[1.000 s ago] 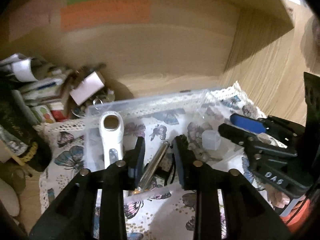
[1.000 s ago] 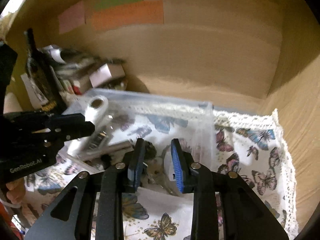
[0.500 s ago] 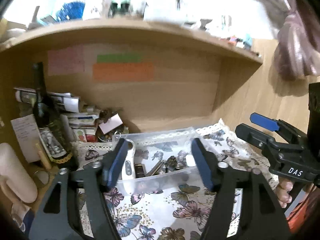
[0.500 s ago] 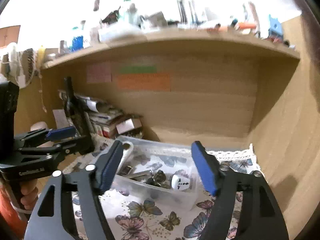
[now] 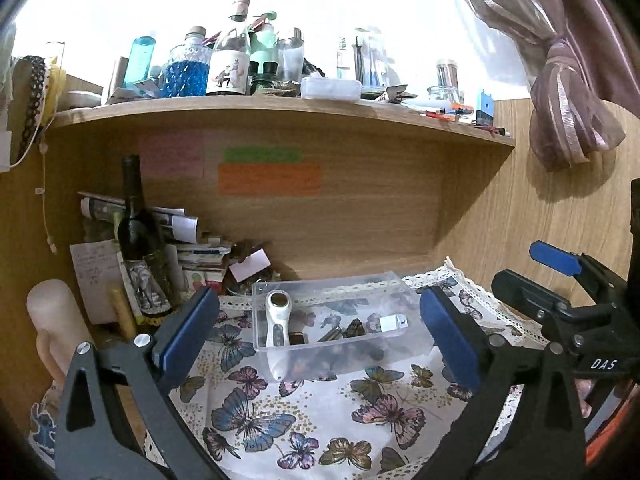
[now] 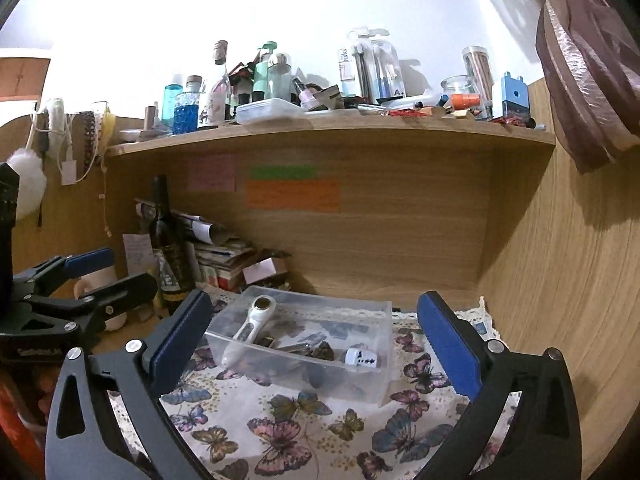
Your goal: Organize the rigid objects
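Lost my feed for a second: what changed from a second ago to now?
Both grippers pulled back and up out of the clear bin and opened wide: left gripper, right gripper, neither holding anything. The white handheld device, white cube and bin stayed put on the butterfly cloth.

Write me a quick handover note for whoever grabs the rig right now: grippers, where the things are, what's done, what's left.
Left gripper: open, empty, held back above the butterfly cloth.
Right gripper: open, empty, also clear of the box.
Clear plastic box sits on the cloth under the shelf.
Inside: white handheld device, white plug adapter, a metal tube and small dark bits.
Done: these pieces are in the box.
Left: nothing loose shows on the cloth; check the clutter by the dark bottle.
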A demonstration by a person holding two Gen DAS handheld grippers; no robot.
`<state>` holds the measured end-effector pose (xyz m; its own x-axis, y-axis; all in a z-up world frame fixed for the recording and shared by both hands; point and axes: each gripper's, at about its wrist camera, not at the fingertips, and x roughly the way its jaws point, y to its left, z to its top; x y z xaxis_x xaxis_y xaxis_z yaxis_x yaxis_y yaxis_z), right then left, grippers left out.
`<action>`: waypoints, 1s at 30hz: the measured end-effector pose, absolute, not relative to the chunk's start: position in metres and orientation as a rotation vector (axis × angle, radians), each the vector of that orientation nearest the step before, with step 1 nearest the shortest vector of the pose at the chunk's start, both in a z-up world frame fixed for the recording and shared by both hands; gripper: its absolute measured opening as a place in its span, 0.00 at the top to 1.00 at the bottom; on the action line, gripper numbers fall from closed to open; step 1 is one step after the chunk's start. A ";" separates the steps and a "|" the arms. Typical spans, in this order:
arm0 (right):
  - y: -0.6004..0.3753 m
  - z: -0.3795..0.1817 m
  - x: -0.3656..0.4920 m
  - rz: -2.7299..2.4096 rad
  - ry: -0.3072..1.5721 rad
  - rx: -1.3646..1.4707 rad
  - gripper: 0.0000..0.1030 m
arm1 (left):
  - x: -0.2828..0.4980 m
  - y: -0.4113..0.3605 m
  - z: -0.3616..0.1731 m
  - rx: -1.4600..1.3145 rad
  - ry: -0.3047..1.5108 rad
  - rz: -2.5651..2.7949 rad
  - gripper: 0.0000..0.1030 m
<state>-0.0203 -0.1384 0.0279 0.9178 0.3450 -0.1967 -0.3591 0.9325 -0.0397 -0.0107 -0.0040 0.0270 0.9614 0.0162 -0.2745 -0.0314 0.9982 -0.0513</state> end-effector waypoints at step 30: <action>-0.144 0.020 -0.017 0.351 0.228 -0.046 0.00 | -0.013 -0.010 0.025 -0.034 0.266 0.029 0.00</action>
